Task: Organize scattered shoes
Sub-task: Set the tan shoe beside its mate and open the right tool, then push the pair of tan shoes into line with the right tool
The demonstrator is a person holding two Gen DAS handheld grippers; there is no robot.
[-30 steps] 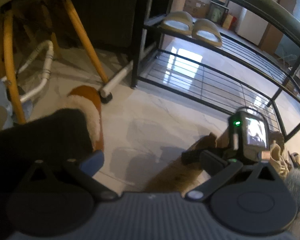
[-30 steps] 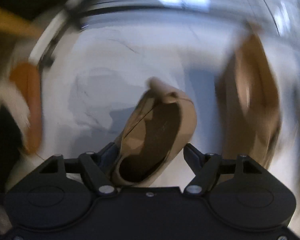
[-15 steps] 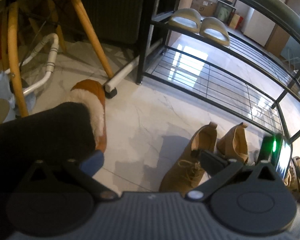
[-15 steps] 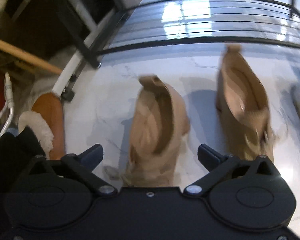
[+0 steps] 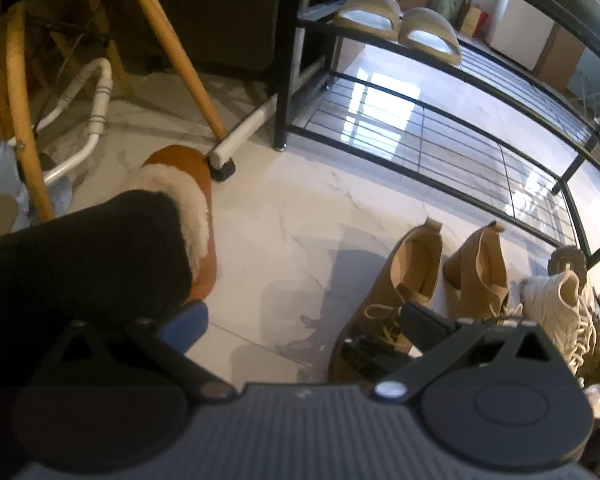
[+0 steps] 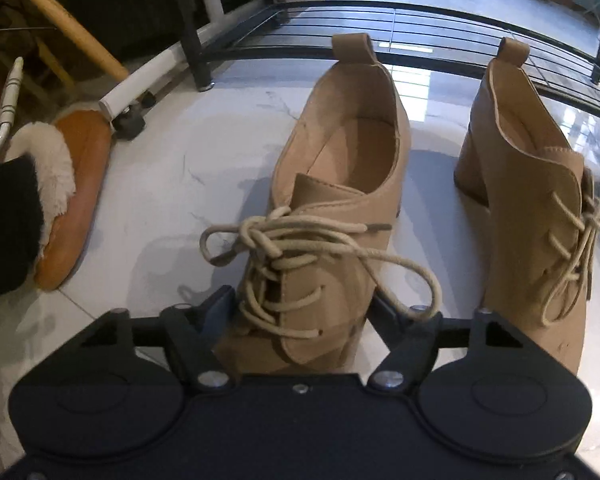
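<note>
Two tan suede lace-up heeled shoes [image 6: 332,184] [image 6: 540,216] upright, near black wire rack [image 6: 440,36]. Right gripper [image 6: 300,312] straddles left shoe's toe; we can't tell grip. Left gripper [image 5: 300,320] spread, empty. We keep pair parallel, heels toward rack.

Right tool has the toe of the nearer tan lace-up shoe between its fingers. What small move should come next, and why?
Probably close the right tool on the tan lace-up shoe. Its fingers flank the toe, the shoe stands on the floor beside its mate, and the shoe rack just beyond has bare lower bars.
</note>
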